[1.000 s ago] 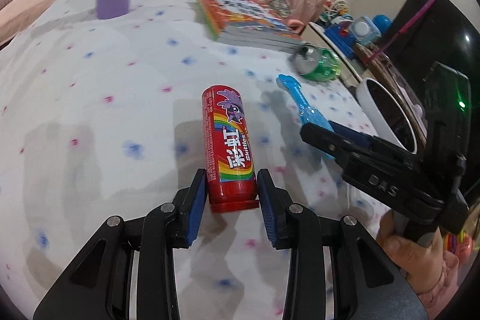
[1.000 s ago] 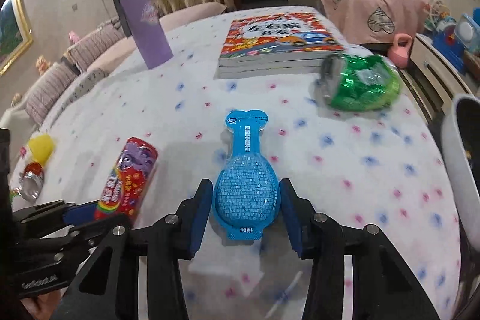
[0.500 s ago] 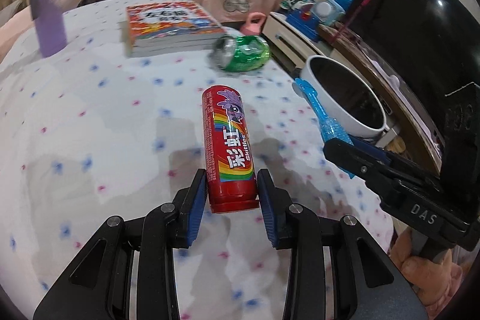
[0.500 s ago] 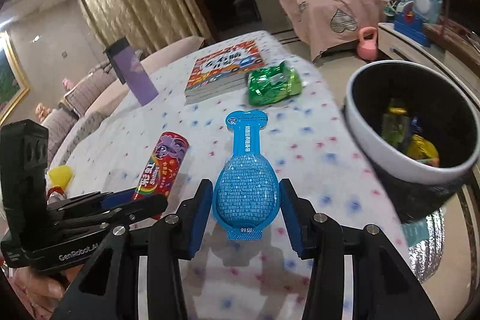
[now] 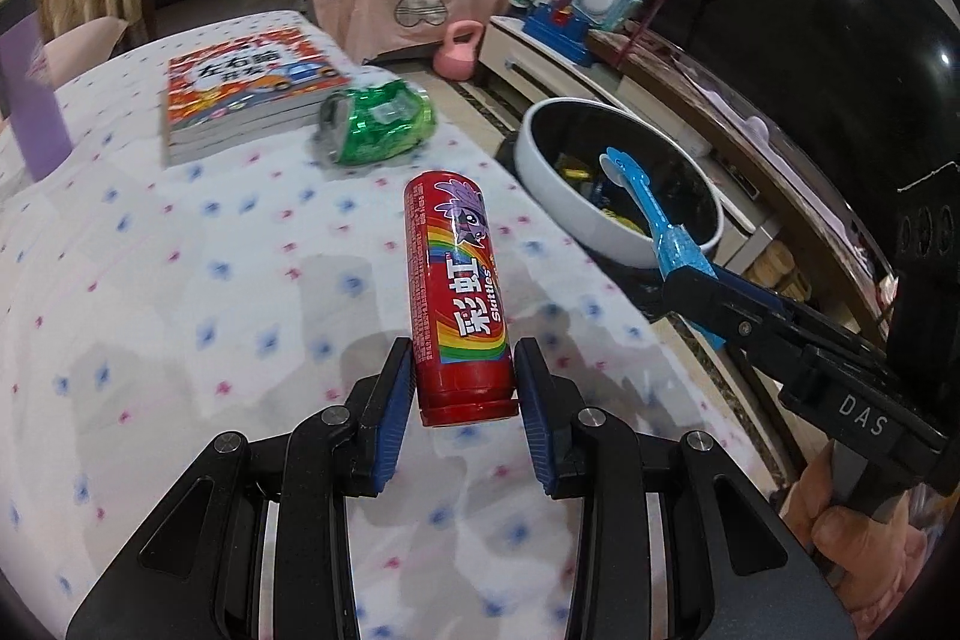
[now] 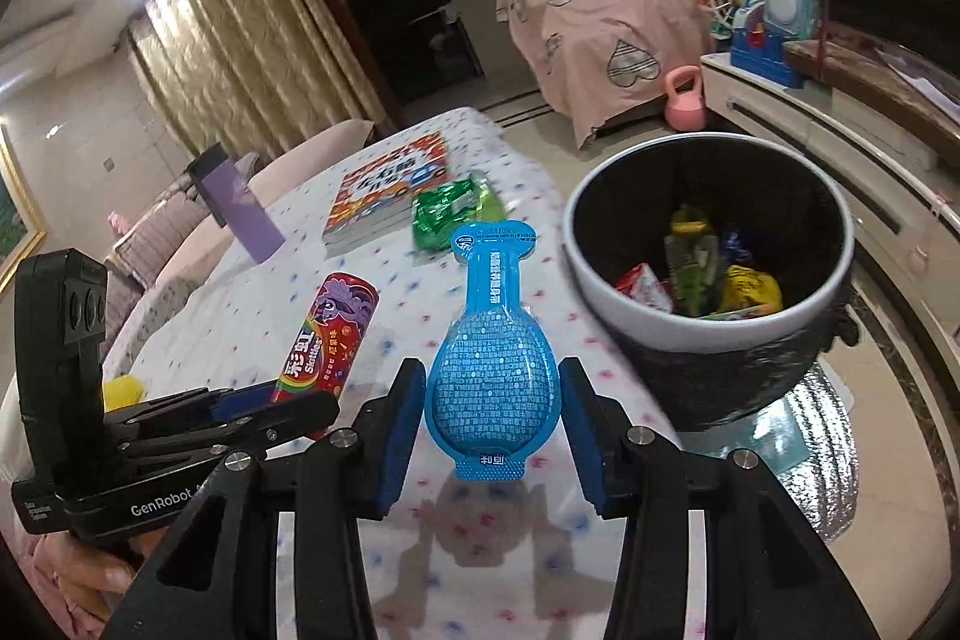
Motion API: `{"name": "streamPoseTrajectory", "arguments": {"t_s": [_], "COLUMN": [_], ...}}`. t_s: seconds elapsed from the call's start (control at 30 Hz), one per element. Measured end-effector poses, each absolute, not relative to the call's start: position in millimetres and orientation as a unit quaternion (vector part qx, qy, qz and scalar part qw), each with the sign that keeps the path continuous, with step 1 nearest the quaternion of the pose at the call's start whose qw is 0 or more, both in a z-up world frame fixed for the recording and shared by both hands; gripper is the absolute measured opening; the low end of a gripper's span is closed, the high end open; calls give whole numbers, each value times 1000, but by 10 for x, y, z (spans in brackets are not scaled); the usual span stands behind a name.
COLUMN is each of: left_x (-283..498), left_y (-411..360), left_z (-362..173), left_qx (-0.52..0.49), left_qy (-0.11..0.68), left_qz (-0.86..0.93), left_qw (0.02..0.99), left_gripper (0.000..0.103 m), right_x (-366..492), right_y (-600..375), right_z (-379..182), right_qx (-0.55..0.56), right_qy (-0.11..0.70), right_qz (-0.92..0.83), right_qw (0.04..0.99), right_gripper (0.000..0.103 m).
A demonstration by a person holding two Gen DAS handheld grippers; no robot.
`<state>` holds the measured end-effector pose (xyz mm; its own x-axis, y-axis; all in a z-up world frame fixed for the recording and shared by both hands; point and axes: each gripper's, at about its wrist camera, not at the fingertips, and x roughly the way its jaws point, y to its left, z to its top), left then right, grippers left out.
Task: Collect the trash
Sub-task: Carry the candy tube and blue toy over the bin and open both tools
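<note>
— Left gripper [image 5: 465, 388]?
— Clamped on the base of a red Skittles tube [image 5: 459, 292], blue pads pressed to both sides. Tube held off the spotted tablecloth [image 5: 180, 292], pointing away from the camera.
— Right gripper [image 6: 489, 424]?
— Closed on a blue bulb-shaped sachet [image 6: 492, 358], gripped at the wide end, narrow neck pointing forward. In the left wrist view, neck of the sachet seen over the rim of the white trash bin [image 5: 576, 214].
— Bin contents?
— Several wrappers at the bottom, yellow, green and red; black liner inside. Standing just beside the table edge.
— Left on the table?
— Crushed green can [image 5: 375, 124] lying on its side, touching or just beside a stack of books [image 5: 240, 94]. Purple box [image 6: 237, 205] upright, further back.
— Elsewhere?
— Pink kettlebell [image 6: 684, 97] on the floor near a pink heart-print cover [image 6: 606, 28].
</note>
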<state>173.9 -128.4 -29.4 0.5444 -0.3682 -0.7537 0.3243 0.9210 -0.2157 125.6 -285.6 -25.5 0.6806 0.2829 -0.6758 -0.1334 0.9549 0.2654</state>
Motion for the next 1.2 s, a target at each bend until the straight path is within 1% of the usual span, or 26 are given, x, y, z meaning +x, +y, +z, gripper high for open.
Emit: {"name": "streamPoseTrajectory", "arguments": {"t_s": [0.43,1.2], "left_x": [1883,2360], "left_y": [-1775,-2378], "left_z": [-189,-67], "left_qx": [4,34], "left_qy": [427,422], "left_qz": [-224,-246], "left_qw": [876,872], "left_gripper": [32,32], "right_x": [1277,1661], "right_y": [-3382,-3911], "right_z": [-111,-27], "right_qx": [120,118], "right_qy": [362,359], "right_qz": [78,38], "right_qw": [921,925], "right_gripper": [46,46]}}
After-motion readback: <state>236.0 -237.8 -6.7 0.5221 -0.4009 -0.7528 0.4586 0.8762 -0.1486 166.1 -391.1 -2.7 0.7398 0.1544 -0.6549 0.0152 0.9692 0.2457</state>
